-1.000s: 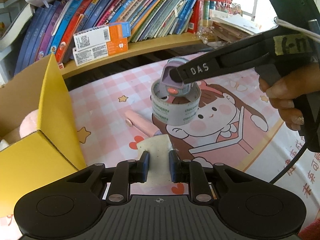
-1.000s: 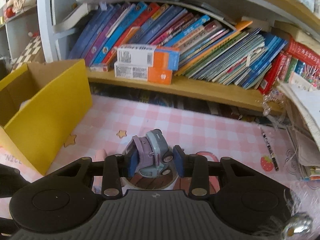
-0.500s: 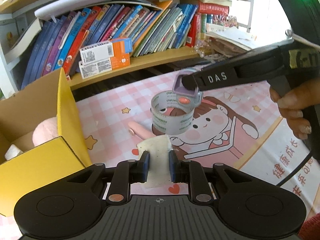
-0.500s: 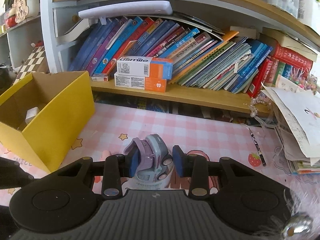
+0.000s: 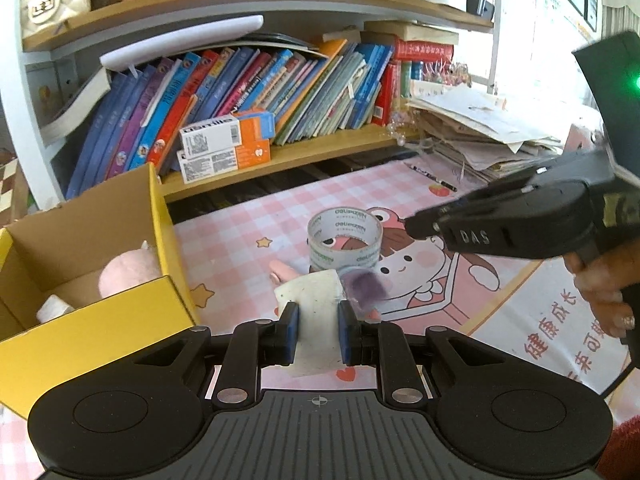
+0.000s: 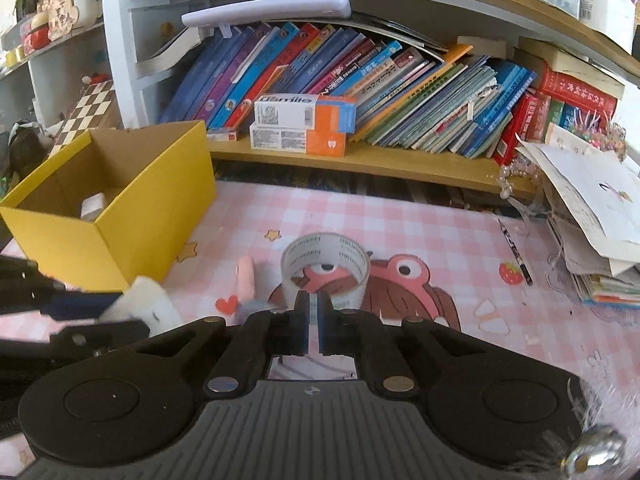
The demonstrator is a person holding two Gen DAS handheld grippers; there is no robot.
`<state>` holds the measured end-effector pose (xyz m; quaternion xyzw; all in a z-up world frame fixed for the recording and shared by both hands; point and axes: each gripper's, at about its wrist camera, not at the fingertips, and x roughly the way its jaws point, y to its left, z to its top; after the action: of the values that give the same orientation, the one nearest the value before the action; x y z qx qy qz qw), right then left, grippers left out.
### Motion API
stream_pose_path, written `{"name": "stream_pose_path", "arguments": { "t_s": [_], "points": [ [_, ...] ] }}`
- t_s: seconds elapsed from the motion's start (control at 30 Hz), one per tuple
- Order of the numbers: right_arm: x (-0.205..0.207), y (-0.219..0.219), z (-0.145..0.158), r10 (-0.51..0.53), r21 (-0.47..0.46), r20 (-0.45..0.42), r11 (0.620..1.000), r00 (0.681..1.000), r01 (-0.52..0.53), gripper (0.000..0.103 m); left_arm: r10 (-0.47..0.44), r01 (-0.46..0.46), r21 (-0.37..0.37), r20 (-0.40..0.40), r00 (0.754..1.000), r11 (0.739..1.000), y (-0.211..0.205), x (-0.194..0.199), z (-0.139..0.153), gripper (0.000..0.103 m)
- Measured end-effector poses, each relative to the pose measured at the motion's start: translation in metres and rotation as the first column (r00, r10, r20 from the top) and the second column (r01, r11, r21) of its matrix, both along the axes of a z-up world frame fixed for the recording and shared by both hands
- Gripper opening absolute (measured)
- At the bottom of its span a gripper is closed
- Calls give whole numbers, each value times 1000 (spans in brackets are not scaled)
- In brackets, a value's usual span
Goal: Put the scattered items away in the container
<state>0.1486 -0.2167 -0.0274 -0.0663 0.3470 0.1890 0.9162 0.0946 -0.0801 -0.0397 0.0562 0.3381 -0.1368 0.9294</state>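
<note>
The roll of tape (image 6: 324, 270) stands on edge on the table mat (image 6: 420, 224), near its middle. Just left of it lies a small cylinder (image 6: 245, 278); a blurred small toy (image 5: 365, 285) sits in front of the roll. Farther left stands the open cardboard box (image 6: 120, 216), with a plush toy (image 5: 124, 272) and a small white item (image 6: 91, 206) inside. Behind the mat runs a shelf (image 6: 380, 162) bearing leaning books (image 6: 400, 96) and two stacked cartons (image 6: 304, 124). At the right edge sits a paper pile (image 6: 592, 216), with a pencil (image 6: 516, 252) on the mat beside it.
</note>
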Motion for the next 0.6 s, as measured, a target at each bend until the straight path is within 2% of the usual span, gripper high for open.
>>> {"name": "stream_pose_path", "arguments": {
  "t_s": [0.17,0.2,0.27,0.33,0.43,0.6],
  "points": [
    [-11,3,-5,9,7,-40,1000,999,-9,7,7,-7,-7,2,1000,1000,4,-7,2,19],
    [-12,5,-6,14,7,-49,1000,999,-13,9,8,-8,-7,0,1000,1000,4,-8,1,19],
    [-14,9,-10,23,7,-64,1000,998,-23,24,11,-11,-7,-4,1000,1000,5,-8,1,19],
    [-14,14,-13,39,0,-71,999,997,-40,32,15,-15,-7,-9,1000,1000,6,-7,0,19],
    [-10,21,-18,64,-1,-86,998,994,-64,33,23,-23,-7,-20,1000,1000,9,-5,-2,19],
    [4,29,-28,84,-5,-114,996,990,-86,44,36,-36,-9,-51,998,999,12,0,-9,19]
  ]
}}
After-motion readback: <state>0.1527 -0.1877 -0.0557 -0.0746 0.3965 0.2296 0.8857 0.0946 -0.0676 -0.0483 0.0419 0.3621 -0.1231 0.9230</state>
